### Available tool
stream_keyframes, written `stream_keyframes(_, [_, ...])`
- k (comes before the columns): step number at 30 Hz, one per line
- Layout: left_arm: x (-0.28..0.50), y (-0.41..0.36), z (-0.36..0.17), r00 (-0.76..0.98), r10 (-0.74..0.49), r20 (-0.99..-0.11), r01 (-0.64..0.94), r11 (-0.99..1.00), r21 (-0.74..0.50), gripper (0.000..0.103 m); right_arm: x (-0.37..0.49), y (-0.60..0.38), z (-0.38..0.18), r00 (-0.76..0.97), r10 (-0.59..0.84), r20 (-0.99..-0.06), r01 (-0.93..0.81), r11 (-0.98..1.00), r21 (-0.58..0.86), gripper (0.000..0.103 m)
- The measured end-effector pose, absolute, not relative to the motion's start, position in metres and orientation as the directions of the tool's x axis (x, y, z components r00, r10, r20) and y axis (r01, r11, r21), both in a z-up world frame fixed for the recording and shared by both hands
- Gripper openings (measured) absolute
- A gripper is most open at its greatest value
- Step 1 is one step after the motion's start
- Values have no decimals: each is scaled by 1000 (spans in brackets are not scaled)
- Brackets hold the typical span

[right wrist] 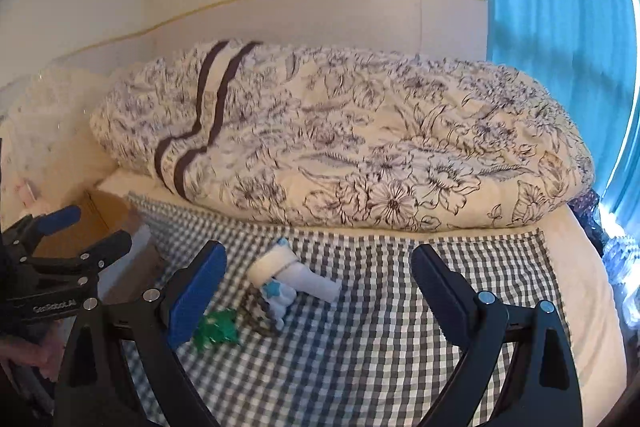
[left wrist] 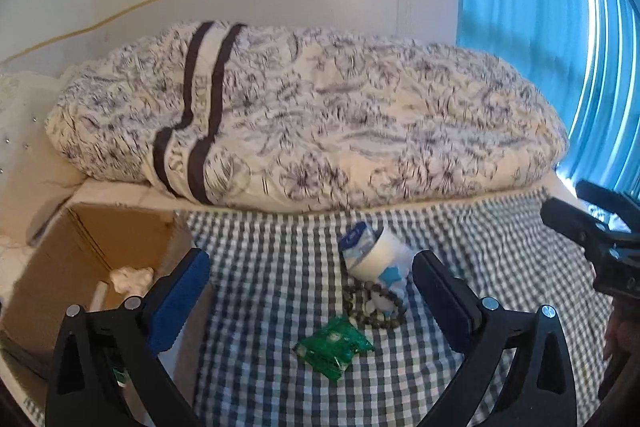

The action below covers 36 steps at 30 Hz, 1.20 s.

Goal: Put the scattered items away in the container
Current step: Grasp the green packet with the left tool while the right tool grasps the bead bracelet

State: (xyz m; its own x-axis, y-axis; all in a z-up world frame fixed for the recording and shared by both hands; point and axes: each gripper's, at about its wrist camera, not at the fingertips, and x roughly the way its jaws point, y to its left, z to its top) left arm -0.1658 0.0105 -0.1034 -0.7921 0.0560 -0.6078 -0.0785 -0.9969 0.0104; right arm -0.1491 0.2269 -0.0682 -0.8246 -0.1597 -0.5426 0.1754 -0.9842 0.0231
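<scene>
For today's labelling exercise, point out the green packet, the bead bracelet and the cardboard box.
green packet (left wrist: 333, 349), left wrist view, middle of wrapper
bead bracelet (left wrist: 360, 311), left wrist view, left beads
cardboard box (left wrist: 60, 267), left wrist view, inner wall

Readable text is scarce. Left gripper, seen at left edge of right wrist view: small pale lettering on its black body, seemingly "GenRobot.AI", blurred. Duvet: lettering runs between its two dark stripes, too smeared to read. Blue-white tube: print illegible.

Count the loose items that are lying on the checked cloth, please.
3: a white bottle lying on its side, a bead bracelet touching its near end, and a green packet nearest the camera. Smaller things may hide behind the bottle.
</scene>
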Motion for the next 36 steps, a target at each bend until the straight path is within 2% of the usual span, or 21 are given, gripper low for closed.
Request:
stream_keyframes(5, [-177,12,-136,-758,62,-650,-83,-997,1,103,-170,225,-102,-800,-133,-585,191,-981,-37,94])
stream_keyframes(9, [-182,12,-157,-736,106,-669,-115,-993,-30,103,-186,231,-131,-765,-154,-626,211,-977,-16,94])
stream_keyframes(15, [-191,17,-187,-704,104,-702,-133,-991,-14,103,-203,237,-168,-722,-163,-673,227,-974,-8,94])
stream_keyframes(23, [-199,24,-227,-660,101,-745,-157,-988,5,103,-208,218,-193,-672,-258,-694,350,-937,10,94])
stream_keyframes(25, [-201,24,-236,-650,99,-753,-154,-988,3,103,-206,209,-199,-658,-283,-697,382,-924,14,88])
stream_keyframes(27, [-203,24,-244,-639,103,-762,-153,-988,-5,103,-205,200,-207,-640,-310,-703,418,-908,19,73])
stream_keyframes(29, [-205,25,-249,-634,107,-766,-155,-988,-9,103,-207,192,-218,-610,-330,-721,445,-895,34,70])
stream_keyframes(32, [-208,26,-258,-628,108,-771,-159,-987,-9,103,-213,185,-233,-563,-363,-742,465,-882,79,55])
stream_keyframes(36, [-213,25,-268,-613,111,-782,-157,-988,-18,103,-217,182,-245,-534,-395,-748,457,-879,137,43])
